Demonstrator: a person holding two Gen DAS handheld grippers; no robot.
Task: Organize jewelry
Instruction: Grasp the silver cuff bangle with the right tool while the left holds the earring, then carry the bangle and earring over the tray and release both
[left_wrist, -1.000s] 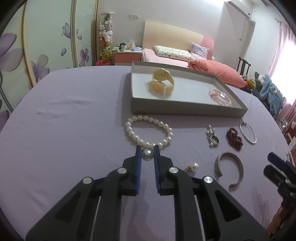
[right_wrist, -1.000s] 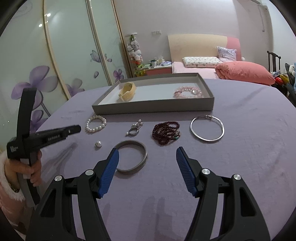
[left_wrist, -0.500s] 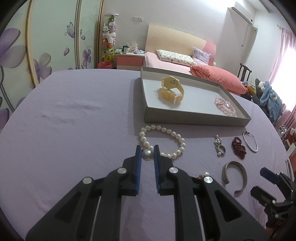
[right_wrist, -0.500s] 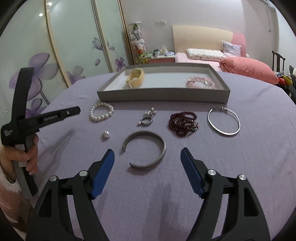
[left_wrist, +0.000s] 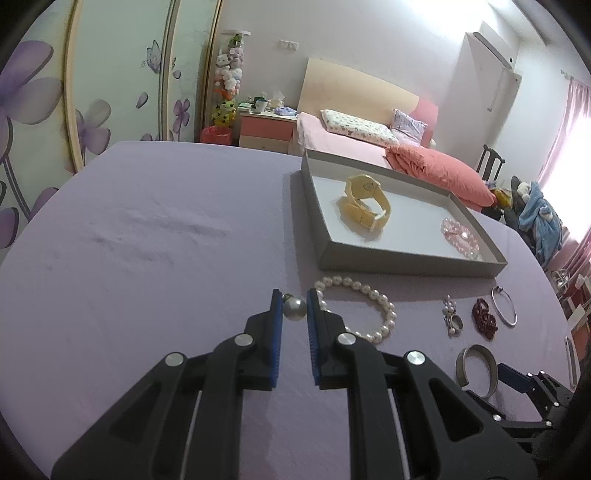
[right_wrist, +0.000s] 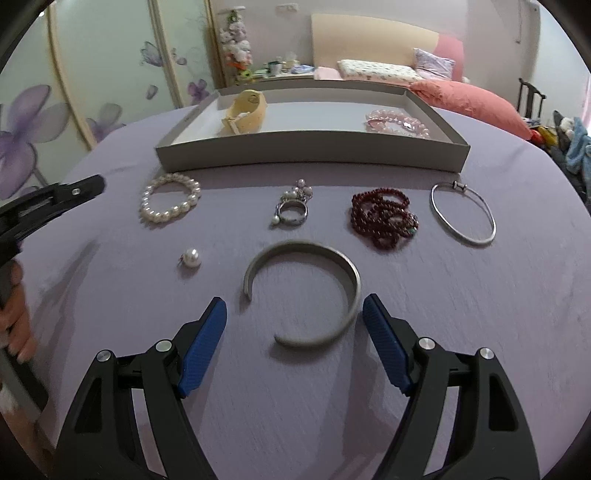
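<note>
The left tool (left_wrist: 294, 308), gripping a pearl earring (left_wrist: 294, 308), has swung left of the pearl bracelet (left_wrist: 356, 308); the right tool (right_wrist: 294, 312) gapes over the cuff (right_wrist: 306, 291) at lower centre.

Left gripper (left_wrist: 294, 308), lower centre: blue-padded fingers (left_wrist: 276, 314) closed on a single pearl earring (left_wrist: 294, 308). Pearl bracelet (left_wrist: 356, 308), just right of the fingers, on the lilac desk (left_wrist: 147, 258). Grey tray (left_wrist: 406, 254), centre right: yellow watch (left_wrist: 365, 205), pink bead bracelet (left_wrist: 460, 236). Right edge: ring cluster (left_wrist: 453, 317), dark red beads (left_wrist: 484, 322), thin bangle (left_wrist: 504, 310), open cuff (left_wrist: 476, 369).
</note>
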